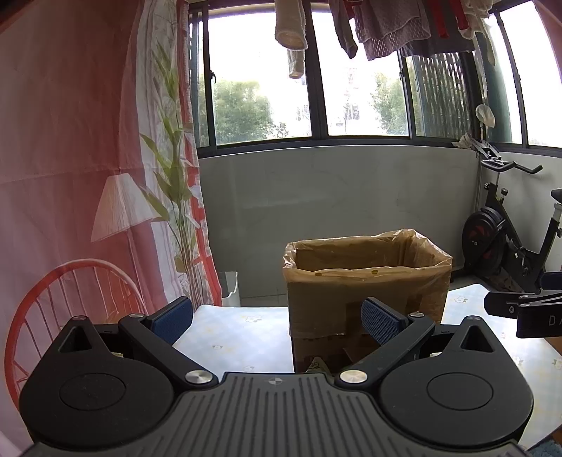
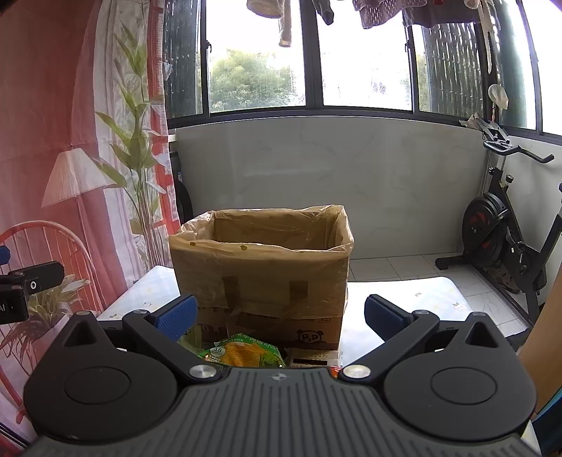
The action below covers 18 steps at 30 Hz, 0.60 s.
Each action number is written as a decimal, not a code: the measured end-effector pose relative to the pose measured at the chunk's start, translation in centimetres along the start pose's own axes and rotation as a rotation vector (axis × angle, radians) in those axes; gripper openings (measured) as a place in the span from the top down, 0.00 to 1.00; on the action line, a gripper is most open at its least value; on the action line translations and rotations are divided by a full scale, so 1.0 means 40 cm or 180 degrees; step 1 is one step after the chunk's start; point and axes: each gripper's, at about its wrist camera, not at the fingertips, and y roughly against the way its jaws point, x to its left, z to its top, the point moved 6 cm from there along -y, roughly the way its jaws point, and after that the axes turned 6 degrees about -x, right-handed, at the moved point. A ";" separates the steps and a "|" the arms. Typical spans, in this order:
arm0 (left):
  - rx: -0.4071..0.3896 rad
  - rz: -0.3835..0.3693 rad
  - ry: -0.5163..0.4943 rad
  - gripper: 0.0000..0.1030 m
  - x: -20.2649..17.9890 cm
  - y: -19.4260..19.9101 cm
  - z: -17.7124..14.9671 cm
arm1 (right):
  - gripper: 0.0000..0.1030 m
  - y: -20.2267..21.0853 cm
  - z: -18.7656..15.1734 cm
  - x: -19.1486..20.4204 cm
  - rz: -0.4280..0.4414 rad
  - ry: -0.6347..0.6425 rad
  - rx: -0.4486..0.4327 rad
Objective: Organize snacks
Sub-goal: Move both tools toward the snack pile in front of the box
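A cardboard box (image 1: 368,281) lined with a clear plastic bag stands on the table, and it also shows in the right wrist view (image 2: 261,274). A green snack packet (image 2: 242,353) and a pale snack pack (image 2: 312,358) lie in front of the box, below my right gripper (image 2: 281,313), which is open and empty. My left gripper (image 1: 277,316) is open and empty, level with the box's lower front. A scrap of a packet (image 1: 318,365) peeks out just above its body. The right gripper shows at the right edge of the left wrist view (image 1: 520,306).
The table (image 1: 239,337) has a pale floral cloth. A printed red curtain (image 1: 70,140) hangs at the left. An exercise bike (image 2: 502,228) stands on the tiled floor at the right. A white bin (image 1: 230,288) sits behind the table. Laundry (image 1: 386,28) hangs above the windows.
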 end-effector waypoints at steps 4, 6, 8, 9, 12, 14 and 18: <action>-0.0009 -0.0008 0.0016 0.00 0.000 0.003 0.001 | 0.00 0.002 0.002 0.001 -0.0003 0.0004 -0.0003; -0.0008 -0.0029 0.0016 0.00 -0.001 0.003 0.000 | 0.00 0.002 0.002 0.001 -0.0003 0.0005 0.0000; -0.0007 -0.0044 0.0011 0.00 -0.002 0.003 -0.002 | 0.00 0.000 0.001 0.001 -0.0005 0.0006 0.0005; -0.0010 -0.0048 0.0010 0.00 -0.002 0.003 -0.002 | 0.00 0.001 0.001 0.001 -0.0007 0.0004 0.0008; -0.0013 -0.0065 0.0015 0.00 0.001 0.002 -0.002 | 0.00 0.001 0.000 0.001 -0.0011 0.0003 0.0010; -0.0008 -0.0071 0.0021 0.00 0.003 0.000 -0.003 | 0.00 0.003 0.000 0.002 -0.0010 0.0006 0.0006; 0.0005 -0.0084 0.0023 0.00 0.005 -0.003 -0.005 | 0.00 0.004 0.000 0.002 -0.0010 0.0006 0.0018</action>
